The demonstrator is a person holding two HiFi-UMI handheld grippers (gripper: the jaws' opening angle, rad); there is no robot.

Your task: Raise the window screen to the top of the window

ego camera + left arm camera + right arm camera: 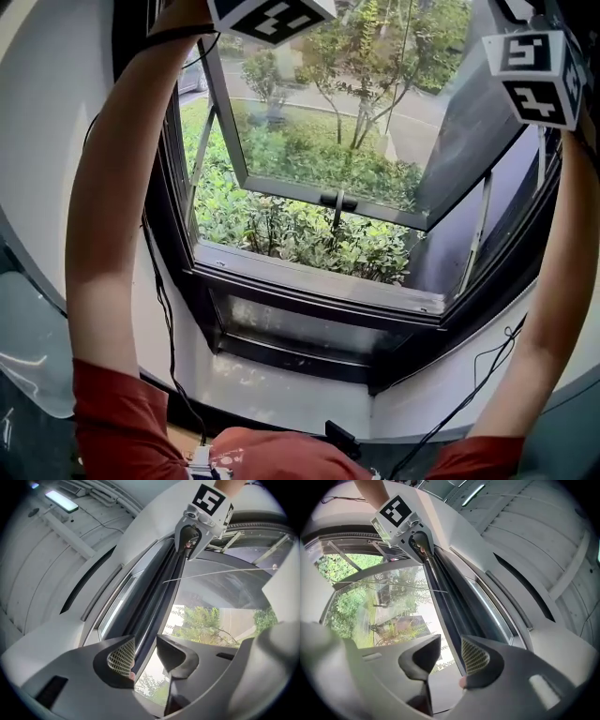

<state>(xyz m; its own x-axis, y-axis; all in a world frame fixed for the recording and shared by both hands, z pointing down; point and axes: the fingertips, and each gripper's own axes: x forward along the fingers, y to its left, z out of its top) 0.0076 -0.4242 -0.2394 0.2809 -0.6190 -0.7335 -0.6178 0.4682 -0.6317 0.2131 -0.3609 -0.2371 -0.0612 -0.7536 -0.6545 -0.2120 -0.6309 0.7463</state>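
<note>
Two claws, both slack. My left gripper (147, 657) and right gripper (450, 657) have their jaws apart. The dark screen bar (158, 599) runs between the pads without being pinched, stretching from one claw to the other along the top of the window frame (123, 592) overhead. My worry is that if it isn't latched it'll slide back down, or a pad will snag it as I back off.

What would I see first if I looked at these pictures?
The left arm and right arm stretch up both sides of the head view. Between them a sash stands open over green bushes. Up top, the left gripper and right gripper are open, looking along a dark rail.
</note>
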